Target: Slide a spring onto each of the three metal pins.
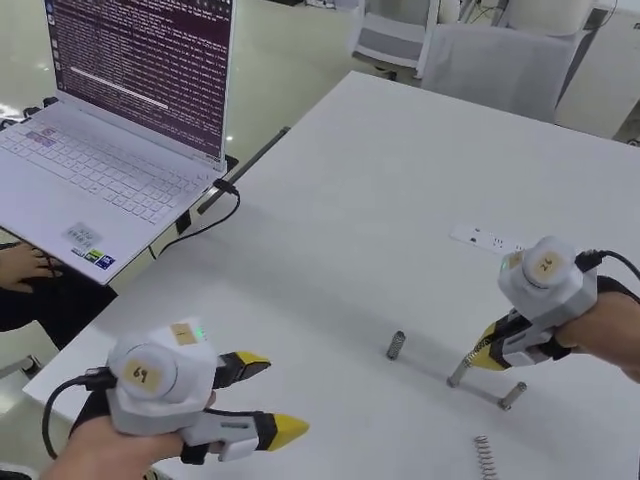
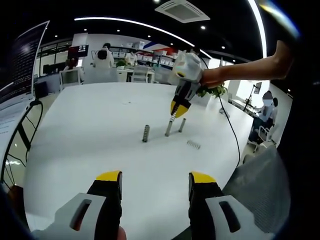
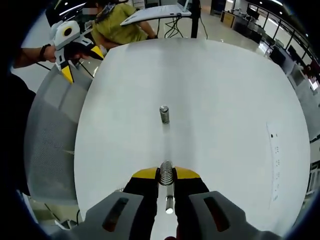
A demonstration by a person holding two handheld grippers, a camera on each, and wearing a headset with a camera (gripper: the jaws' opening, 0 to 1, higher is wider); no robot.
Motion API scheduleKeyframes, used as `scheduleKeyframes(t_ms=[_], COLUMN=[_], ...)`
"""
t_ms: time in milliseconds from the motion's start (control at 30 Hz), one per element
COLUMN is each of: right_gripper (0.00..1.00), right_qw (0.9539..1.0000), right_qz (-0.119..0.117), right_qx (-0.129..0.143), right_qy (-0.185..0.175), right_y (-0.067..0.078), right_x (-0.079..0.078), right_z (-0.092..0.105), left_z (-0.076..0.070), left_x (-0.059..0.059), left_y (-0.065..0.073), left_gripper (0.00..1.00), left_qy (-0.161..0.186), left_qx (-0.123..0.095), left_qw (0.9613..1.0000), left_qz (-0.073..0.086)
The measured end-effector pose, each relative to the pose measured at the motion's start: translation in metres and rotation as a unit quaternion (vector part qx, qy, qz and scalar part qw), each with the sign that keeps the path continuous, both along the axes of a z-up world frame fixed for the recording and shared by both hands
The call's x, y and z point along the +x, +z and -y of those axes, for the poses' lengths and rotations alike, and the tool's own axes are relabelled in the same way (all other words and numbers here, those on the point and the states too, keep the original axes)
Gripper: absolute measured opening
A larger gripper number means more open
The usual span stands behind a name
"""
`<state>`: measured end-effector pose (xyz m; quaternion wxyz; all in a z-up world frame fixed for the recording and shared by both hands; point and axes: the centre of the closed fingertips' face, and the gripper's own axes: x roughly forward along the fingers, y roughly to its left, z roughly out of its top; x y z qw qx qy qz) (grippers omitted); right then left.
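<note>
My right gripper (image 1: 487,357) is shut on a spring (image 3: 166,173), held at the top of an upright metal pin (image 1: 458,376) on the white table (image 1: 400,180). To the left, a pin with a spring on it (image 1: 396,345) stands alone. A bare pin (image 1: 512,396) stands just right of the held one. A loose spring (image 1: 485,455) lies near the table's front edge. My left gripper (image 1: 270,395) hovers open at the near left corner with nothing between its jaws. In the left gripper view, the right gripper (image 2: 178,107) points down at the pins (image 2: 169,129).
An open laptop (image 1: 110,150) sits on a lower stand to the left, with a black cable (image 1: 215,215) running to the table edge. A white power strip (image 1: 485,240) lies behind the pins. A person's hand (image 1: 25,265) rests by the laptop. Chairs (image 1: 500,60) stand beyond the far edge.
</note>
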<state>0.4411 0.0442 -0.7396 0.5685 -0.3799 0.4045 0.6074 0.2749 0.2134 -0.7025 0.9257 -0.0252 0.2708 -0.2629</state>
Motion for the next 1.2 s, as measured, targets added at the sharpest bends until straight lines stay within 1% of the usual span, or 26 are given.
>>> scheduleKeyframes(t_ms=[167,500,633,800,867,933,1100,1200], right_gripper=[0.09,0.09,0.09,0.09,0.09,0.09,0.09,0.09], right_qw=[1.0000,0.9996,0.9992,0.9993,0.9989,0.9980,0.9976,0.9969], right_qz=[0.000,0.000,0.005,0.006,0.006,0.014,0.012,0.013], right_qx=[-0.003,-0.019,-0.028,-0.026,-0.037,-0.043,-0.047,-0.054], right_qy=[0.005,0.020,0.029,0.024,0.030,0.045,0.049,0.056], right_y=[-0.001,-0.012,-0.016,-0.017,-0.022,-0.024,-0.029,-0.032], right_x=[-0.002,-0.003,-0.002,0.001,-0.001,-0.003,-0.004,-0.005], right_z=[-0.001,-0.002,-0.001,-0.004,-0.003,-0.002,-0.004,-0.005], left_z=[-0.001,-0.002,-0.003,-0.003,-0.003,-0.002,-0.003,-0.003], left_x=[0.000,-0.001,0.000,0.000,0.000,-0.001,-0.001,-0.001], left_y=[-0.001,-0.001,-0.001,-0.001,-0.002,-0.001,-0.002,-0.002], left_gripper=[0.48,0.48,0.48,0.48,0.48,0.48,0.48,0.48], left_qy=[0.003,0.006,0.007,0.007,0.006,0.007,0.008,0.008], left_qx=[0.000,-0.001,-0.001,-0.003,-0.001,-0.002,-0.002,-0.002], left_qw=[1.0000,1.0000,1.0000,1.0000,1.0000,1.0000,0.9999,0.9999], left_qz=[-0.001,-0.003,-0.004,-0.005,-0.006,-0.005,-0.006,-0.006])
